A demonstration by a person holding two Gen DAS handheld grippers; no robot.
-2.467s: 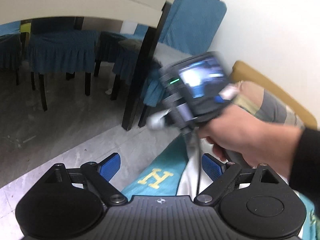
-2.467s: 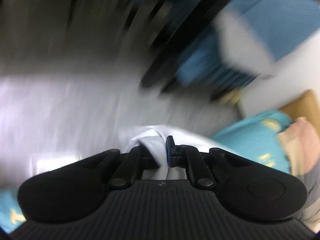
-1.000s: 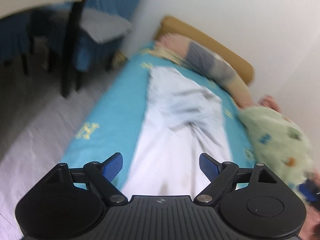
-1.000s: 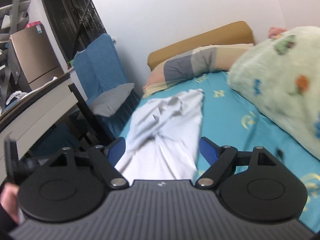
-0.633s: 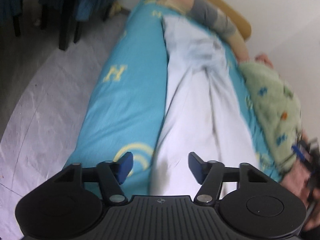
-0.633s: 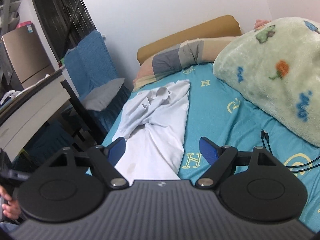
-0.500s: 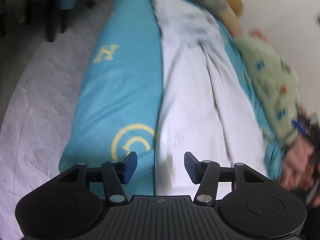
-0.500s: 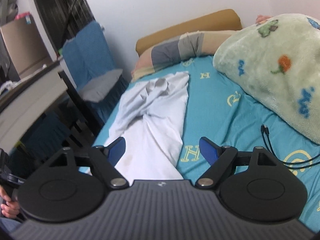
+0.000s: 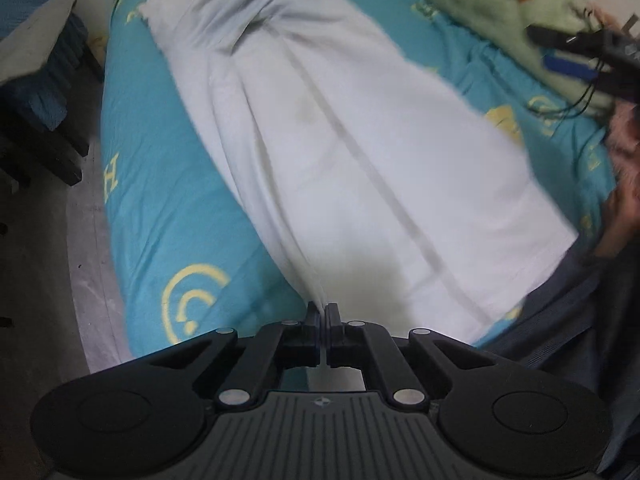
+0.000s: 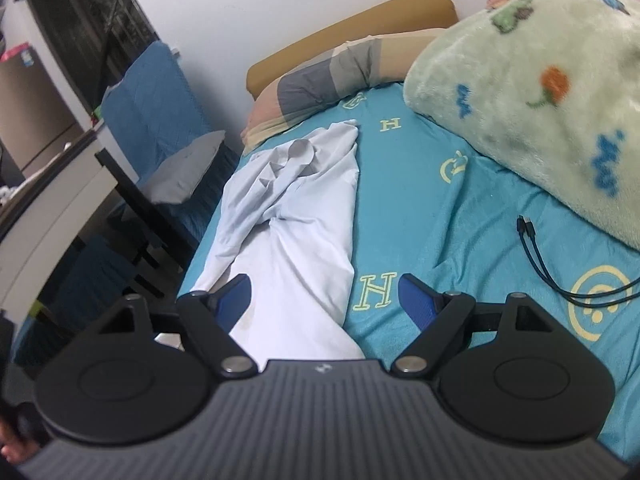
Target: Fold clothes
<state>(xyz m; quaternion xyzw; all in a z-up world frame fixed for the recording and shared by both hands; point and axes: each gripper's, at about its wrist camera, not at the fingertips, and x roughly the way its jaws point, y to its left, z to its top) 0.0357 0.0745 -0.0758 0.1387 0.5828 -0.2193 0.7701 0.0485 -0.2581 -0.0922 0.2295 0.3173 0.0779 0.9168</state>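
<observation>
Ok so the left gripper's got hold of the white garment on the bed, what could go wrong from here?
1. The left gripper pinches only a thin ridge at the edge of the white garment, so the cloth may slip out when lifted.
2. The right gripper is open and holds nothing, so a one-sided lift could skew the fold.
3. The black cable lies on the teal sheet nearby and might get snagged.

The black left gripper points down, jaws pinched tight on a fold of white cloth. The black right gripper w/ blue pads hangs wide open — holding nothing.
</observation>
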